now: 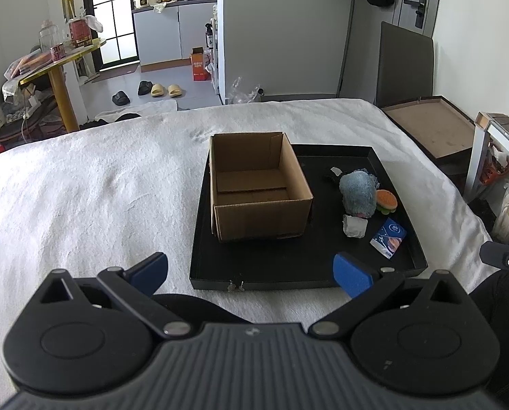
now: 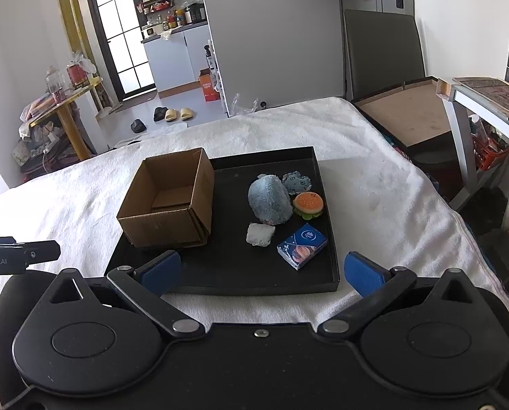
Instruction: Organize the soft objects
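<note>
A black tray [image 1: 288, 266] [image 2: 220, 276] lies on a white towel-covered bed. An empty open cardboard box [image 1: 258, 188] [image 2: 167, 201] stands in the tray's left half. To its right lie a fluffy blue plush [image 1: 357, 193] [image 2: 270, 203], a second small blue plush [image 2: 296, 181], a burger toy [image 1: 386, 200] [image 2: 308, 203], a white crumpled piece [image 1: 354, 225] [image 2: 260, 234] and a blue tissue pack [image 1: 388, 237] [image 2: 301, 246]. My left gripper [image 1: 251, 273] hangs open before the tray's near edge. My right gripper [image 2: 263, 273] is open too, at the near edge, holding nothing.
The white bed cover [image 1: 83, 198] spreads wide to the left of the tray. A brown board [image 1: 432, 126] and a white desk [image 2: 476, 99] stand at the right. A yellow round table [image 1: 59, 65] and slippers [image 1: 165, 89] are on the floor beyond the bed.
</note>
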Available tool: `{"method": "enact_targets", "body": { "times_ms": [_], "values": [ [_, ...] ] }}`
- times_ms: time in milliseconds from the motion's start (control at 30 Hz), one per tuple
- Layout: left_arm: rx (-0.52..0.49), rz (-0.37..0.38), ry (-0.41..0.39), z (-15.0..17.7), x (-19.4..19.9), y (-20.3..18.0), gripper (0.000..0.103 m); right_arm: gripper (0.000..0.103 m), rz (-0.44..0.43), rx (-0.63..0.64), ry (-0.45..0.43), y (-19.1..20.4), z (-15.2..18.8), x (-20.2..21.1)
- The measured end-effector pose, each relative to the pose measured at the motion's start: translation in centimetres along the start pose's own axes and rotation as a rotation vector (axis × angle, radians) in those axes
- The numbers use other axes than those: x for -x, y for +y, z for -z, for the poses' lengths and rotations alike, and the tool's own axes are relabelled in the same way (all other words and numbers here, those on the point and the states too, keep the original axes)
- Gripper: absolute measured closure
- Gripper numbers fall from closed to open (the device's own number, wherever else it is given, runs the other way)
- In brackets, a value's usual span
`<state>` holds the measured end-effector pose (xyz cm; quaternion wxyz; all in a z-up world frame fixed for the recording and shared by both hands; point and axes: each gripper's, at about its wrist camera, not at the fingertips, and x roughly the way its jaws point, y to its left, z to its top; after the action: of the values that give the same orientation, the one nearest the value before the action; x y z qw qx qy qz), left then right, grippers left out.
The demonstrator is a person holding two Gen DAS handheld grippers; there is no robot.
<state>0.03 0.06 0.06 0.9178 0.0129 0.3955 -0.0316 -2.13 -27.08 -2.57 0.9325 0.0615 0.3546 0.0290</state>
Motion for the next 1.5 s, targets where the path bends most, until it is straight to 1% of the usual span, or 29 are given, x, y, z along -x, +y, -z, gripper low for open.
{"method": "enact_targets", "body": {
  "times_ms": [333, 1500],
  "values": [
    [0.002, -0.003, -0.011, 0.17, 0.28, 0.08, 0.001, 0.000, 0.007, 0.005, -0.001, 0.38, 0.39, -0.08],
    [0.005, -0.011, -0.008, 0.62, 0.16, 0.39, 0.001, 0.000, 0.031, 0.024, -0.001, 0.34, 0.38, 0.08]
  ]
}}
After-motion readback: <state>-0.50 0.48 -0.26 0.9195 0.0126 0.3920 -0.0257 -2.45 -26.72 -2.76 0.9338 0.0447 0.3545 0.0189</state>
